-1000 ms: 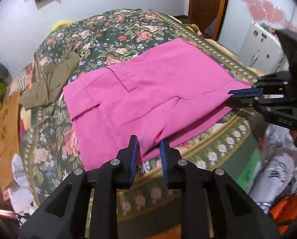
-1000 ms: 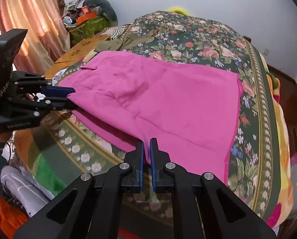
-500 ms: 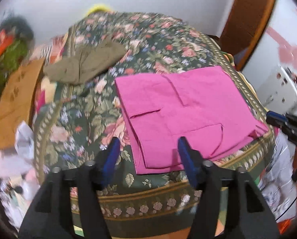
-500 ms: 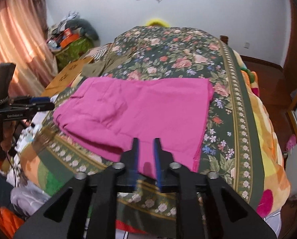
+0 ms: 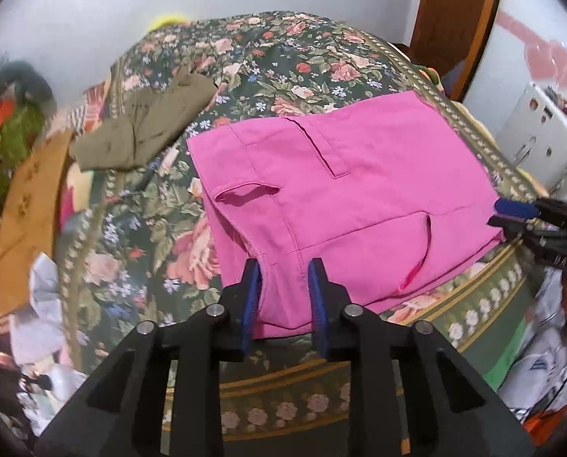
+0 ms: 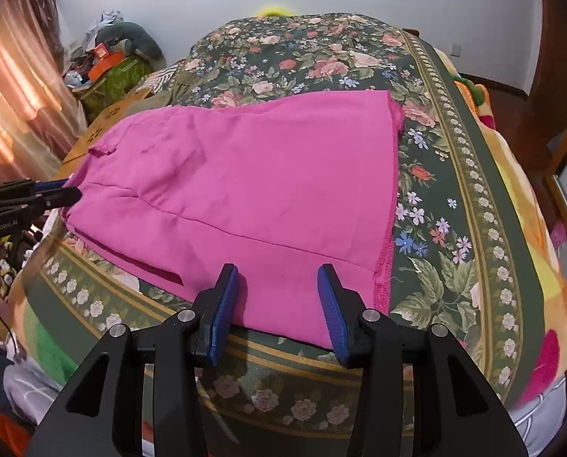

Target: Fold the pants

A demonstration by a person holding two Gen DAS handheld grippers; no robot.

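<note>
Pink pants (image 5: pixel 340 198) lie folded flat on a floral bedspread (image 5: pixel 283 57), waistband and pockets toward the left. In the left wrist view my left gripper (image 5: pixel 285 293) is open, its fingers astride the pants' near left corner. My right gripper (image 6: pixel 279 297) is open over the near edge by the leg hems; the pants (image 6: pixel 245 182) fill the middle of that view. Each gripper shows in the other's view at the pants' side edge: the right one (image 5: pixel 511 215), the left one (image 6: pixel 60 194).
Folded olive-brown clothing (image 5: pixel 142 129) lies on the bed behind the pants' left side. A cardboard box (image 5: pixel 28 205) and clutter stand left of the bed. A white cabinet (image 5: pixel 538 133) and a wooden door (image 5: pixel 454 26) are to the right.
Both grippers pulled back from the pants' near edge, then came in close again. The right gripper opened wide from shut; the left opened wider, then narrowed some. The pants lie flat, released.
</note>
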